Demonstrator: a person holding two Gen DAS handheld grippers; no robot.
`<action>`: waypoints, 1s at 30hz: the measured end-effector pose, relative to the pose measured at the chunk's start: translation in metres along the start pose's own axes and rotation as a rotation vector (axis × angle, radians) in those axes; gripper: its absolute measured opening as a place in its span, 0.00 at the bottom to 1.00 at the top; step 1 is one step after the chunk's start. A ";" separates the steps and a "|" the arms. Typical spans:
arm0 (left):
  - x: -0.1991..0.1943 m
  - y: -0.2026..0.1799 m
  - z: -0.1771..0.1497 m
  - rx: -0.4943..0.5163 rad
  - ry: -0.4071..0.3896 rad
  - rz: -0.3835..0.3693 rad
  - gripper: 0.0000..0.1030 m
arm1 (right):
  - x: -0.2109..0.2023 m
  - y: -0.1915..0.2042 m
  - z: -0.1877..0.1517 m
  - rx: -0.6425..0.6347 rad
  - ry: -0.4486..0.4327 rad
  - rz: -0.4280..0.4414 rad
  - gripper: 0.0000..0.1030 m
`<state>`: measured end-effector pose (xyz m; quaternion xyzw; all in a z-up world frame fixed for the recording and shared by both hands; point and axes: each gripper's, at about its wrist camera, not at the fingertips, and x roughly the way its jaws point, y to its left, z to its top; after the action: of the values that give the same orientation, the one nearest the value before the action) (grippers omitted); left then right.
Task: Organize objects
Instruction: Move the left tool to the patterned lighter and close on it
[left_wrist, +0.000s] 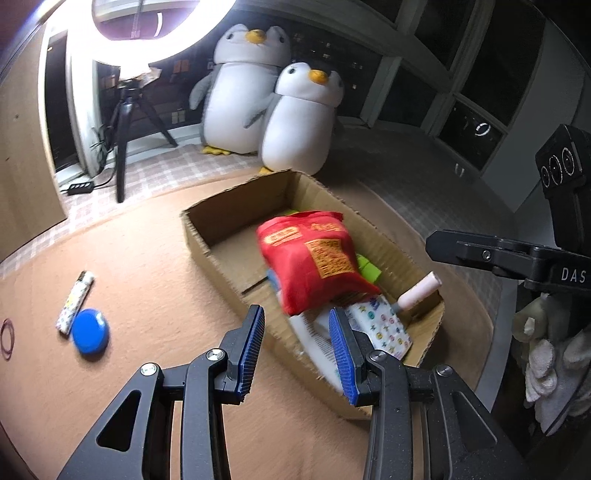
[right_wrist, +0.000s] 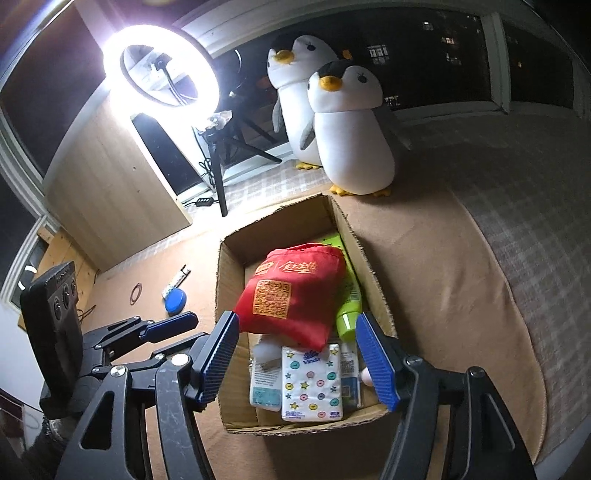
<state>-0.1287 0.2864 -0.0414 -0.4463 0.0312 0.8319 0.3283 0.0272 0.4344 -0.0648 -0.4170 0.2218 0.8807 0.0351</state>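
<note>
While both grippers gape empty over the cardboard box (left_wrist: 221, 258), the lighter (left_wrist: 75, 298) and blue lid (left_wrist: 90, 331), probably next, lie left of the left gripper (left_wrist: 297, 354), nearer than the right gripper (right_wrist: 299, 363).

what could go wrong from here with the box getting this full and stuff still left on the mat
1. The red bag sits heaped on the other items in the cardboard box; adding more may tip it over the wall.
2. The rubber bands lie flat and thin, likely hard to pinch.
3. The blue round tin touches the lighter; grabbing one may nudge the other.
</note>
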 end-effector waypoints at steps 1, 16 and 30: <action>-0.003 0.003 -0.002 -0.006 -0.001 0.005 0.38 | 0.002 0.004 -0.001 -0.008 0.001 0.001 0.60; -0.057 0.120 -0.059 -0.185 -0.006 0.142 0.38 | 0.041 0.080 -0.009 -0.112 0.019 0.063 0.64; -0.033 0.223 -0.028 -0.246 0.017 0.227 0.38 | 0.075 0.150 -0.044 -0.166 0.084 0.021 0.64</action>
<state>-0.2240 0.0852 -0.0865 -0.4837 -0.0180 0.8574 0.1749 -0.0272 0.2717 -0.0911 -0.4526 0.1538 0.8782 -0.0180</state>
